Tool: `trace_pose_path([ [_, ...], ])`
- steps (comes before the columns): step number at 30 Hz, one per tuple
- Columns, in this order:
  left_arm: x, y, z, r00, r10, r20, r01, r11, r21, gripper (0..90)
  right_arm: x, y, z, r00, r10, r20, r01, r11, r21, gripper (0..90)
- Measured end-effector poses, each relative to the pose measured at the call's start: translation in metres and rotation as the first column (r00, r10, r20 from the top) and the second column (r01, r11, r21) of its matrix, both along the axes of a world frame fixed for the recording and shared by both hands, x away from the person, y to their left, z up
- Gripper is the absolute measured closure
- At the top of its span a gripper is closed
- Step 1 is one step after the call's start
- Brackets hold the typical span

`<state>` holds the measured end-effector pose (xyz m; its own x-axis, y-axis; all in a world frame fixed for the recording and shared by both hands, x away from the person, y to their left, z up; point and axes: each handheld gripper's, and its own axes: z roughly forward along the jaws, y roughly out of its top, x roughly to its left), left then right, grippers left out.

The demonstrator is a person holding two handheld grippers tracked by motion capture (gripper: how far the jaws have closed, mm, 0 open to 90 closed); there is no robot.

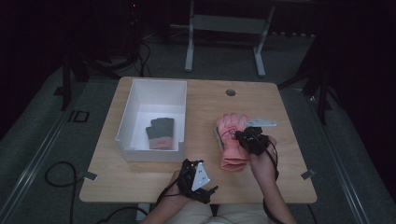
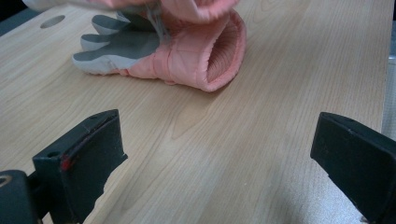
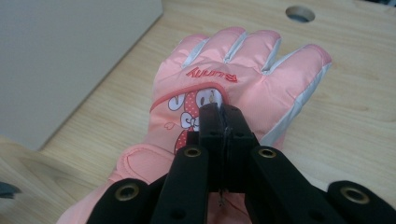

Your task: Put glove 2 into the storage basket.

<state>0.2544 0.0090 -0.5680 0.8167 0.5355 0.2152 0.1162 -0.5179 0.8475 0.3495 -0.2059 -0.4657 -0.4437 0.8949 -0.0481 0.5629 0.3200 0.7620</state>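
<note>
The wooden table (image 1: 201,100) carries a white box (image 1: 152,119) toward its left edge, a dark glove (image 1: 160,133) lying inside. A pink glove (image 1: 231,140) lies right of centre near the front edge – the right gripper (image 3: 219,112) sits on its back, jaws pressed together, with only a thread between them. The left gripper (image 1: 196,179) waits at the front edge, jaws spread and empty.

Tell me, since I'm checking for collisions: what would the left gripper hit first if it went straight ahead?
Probably the open cuff of the pink glove; bare table lies before it, and the left gripper has its jaws wide apart.
</note>
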Motion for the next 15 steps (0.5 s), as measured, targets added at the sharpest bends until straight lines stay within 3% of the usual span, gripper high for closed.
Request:
trace_pose_path([
  [6, 0.0, 0.0, 0.0, 1.0, 0.003, -0.003, -0.003, 1.0, 0.001, 2.3, 0.006, 0.002, -0.02, 0.9995, -0.018, -0.026, 0.018, 0.9997, -0.018, 87.4],
  [12, 0.0, 0.0, 0.001, 1.0, -0.002, -0.009, 0.002, 0.9995, -0.03, 2.3, 0.012, 0.003, -0.037, 0.9984, -0.01, -0.055, 0.008, 0.9994, -0.035, 84.3],
  [15, -0.001, 0.0, 0.005, 0.9998, -0.012, -0.016, 0.011, 0.9984, -0.056, 2.3, 0.014, 0.001, -0.043, 0.9978, -0.006, -0.066, 0.005, 0.9998, -0.017, 83.1],
])
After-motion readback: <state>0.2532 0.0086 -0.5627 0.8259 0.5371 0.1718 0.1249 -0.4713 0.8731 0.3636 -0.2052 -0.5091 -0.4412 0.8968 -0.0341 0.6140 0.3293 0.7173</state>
